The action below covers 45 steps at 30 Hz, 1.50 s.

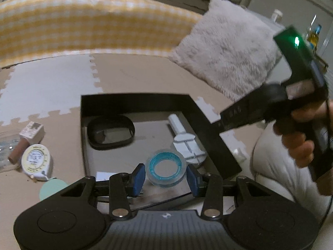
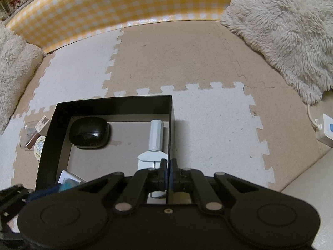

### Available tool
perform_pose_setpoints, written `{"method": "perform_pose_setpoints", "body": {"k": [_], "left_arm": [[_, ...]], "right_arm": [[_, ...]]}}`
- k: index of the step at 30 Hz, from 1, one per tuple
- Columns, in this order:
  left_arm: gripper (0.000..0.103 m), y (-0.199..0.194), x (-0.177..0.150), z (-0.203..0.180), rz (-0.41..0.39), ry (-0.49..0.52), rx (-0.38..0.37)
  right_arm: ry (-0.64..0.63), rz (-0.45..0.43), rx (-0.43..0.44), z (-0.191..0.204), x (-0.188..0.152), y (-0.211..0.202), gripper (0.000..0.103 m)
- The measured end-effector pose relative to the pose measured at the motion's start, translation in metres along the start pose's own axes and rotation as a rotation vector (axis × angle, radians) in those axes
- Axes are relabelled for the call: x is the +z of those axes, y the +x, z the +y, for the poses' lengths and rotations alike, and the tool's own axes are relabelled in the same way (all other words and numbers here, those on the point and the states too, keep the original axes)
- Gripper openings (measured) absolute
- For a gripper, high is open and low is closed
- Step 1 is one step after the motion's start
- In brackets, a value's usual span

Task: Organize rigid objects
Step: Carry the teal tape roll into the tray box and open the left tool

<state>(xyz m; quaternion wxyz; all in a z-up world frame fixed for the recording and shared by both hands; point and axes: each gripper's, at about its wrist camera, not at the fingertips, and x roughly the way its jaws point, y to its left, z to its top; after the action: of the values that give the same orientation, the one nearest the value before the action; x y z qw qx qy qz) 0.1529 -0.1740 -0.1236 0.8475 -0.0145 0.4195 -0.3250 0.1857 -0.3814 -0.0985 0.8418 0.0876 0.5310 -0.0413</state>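
So your left gripper (image 1: 165, 177) grips the tape roll (image 1: 165, 171) just above the box (image 1: 133, 102) floor — hole up. Right gripper (image 2: 169, 171) clamps the box's right wall — left's nearer.

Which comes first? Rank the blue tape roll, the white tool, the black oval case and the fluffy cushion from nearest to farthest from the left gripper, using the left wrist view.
From the left gripper:
1. Blue tape roll, between its fingers.
2. White tool, just beyond, along the box's right wall.
3. Black oval case, in the box's far left corner.
4. Fluffy cushion, outside the box, far right.
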Motion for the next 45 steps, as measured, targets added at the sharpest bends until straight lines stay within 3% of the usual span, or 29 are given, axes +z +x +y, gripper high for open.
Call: {"method": "perform_pose_setpoints", "body": {"k": [14,17,25,38,45], "left_arm": [[0.046,0.02,-0.003,-0.002,0.038,-0.027,-0.006],[0.056,0.018,-0.002,0.0,0.043,-0.048,-0.014],[0.068,0.007,-0.002,-0.004,0.044,-0.055,-0.029],[0.091,-0.005,0.002,-0.017,0.053,-0.009,-0.013],[0.102,-0.02,0.009,-0.02,0.017,0.025,0.01]], "right_arm": [[-0.01,0.001,-0.007,0.002,0.0,0.0,0.003],[-0.009,0.001,-0.007,0.002,0.0,0.0,0.003],[-0.009,0.0,-0.006,0.002,0.0,0.0,0.003],[-0.01,0.001,-0.007,0.002,0.0,0.0,0.003],[-0.009,0.0,-0.006,0.003,0.0,0.0,0.003]]}}
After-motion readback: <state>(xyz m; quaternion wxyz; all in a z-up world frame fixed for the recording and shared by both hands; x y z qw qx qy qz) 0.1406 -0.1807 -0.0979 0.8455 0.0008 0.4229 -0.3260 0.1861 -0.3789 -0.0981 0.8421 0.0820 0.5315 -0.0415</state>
